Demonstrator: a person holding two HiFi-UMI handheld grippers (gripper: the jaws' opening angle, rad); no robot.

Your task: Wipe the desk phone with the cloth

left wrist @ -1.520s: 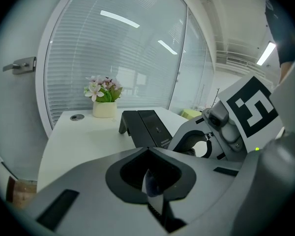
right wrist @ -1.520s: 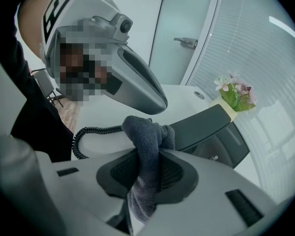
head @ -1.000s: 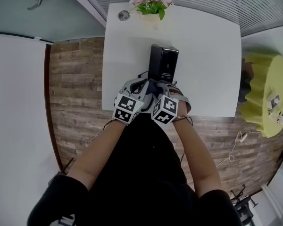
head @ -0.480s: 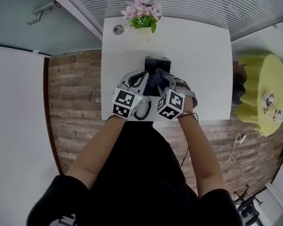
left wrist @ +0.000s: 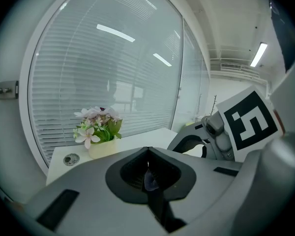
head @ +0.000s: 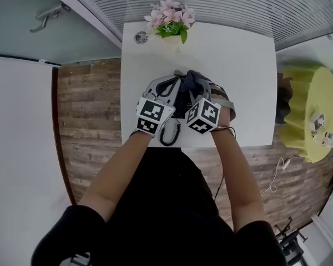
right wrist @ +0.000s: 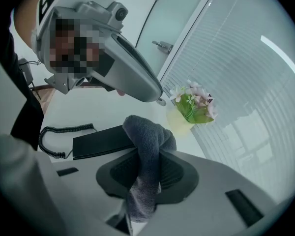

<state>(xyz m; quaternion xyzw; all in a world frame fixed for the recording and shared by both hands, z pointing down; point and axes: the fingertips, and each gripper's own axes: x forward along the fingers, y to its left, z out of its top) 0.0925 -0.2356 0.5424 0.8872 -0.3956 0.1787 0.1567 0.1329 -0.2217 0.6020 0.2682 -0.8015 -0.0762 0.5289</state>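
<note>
Left tongs (left wrist: 147, 151) have their jaws pressed together, with nothing caught between them. Right tongs (right wrist: 150, 154) are clamped on a grey cloth (right wrist: 146, 129), which stands up out of the jaws in a rounded fold, while a tail of it hangs back toward the handle.

Both pairs are held side by side and close together over the near half of a white table (head: 244, 65), each in one of the person's hands. The marker cube of the right pair (left wrist: 250, 123) fills the right edge of the left gripper view.

The black desk phone (right wrist: 101, 140) lies flat on the table, just under and ahead of the right tongs and to their left, largely covered by the two pairs in the head view. The cloth's fold sits over the phone's nearer edge; whether it presses on the surface cannot be told. The phone's coiled cord (right wrist: 56, 137) trails off to the left of the right tongs, looping back toward the person at the table's near edge.

Beyond the tips of both tongs, at the far edge of the table by the window blinds, stands a small pot of pink and white flowers (head: 170, 20). A small round disc (head: 141, 37) lies on the table just left of it. Well off to the right of the right tongs is a yellow stool-like piece (head: 309, 112) with small items on top.
</note>
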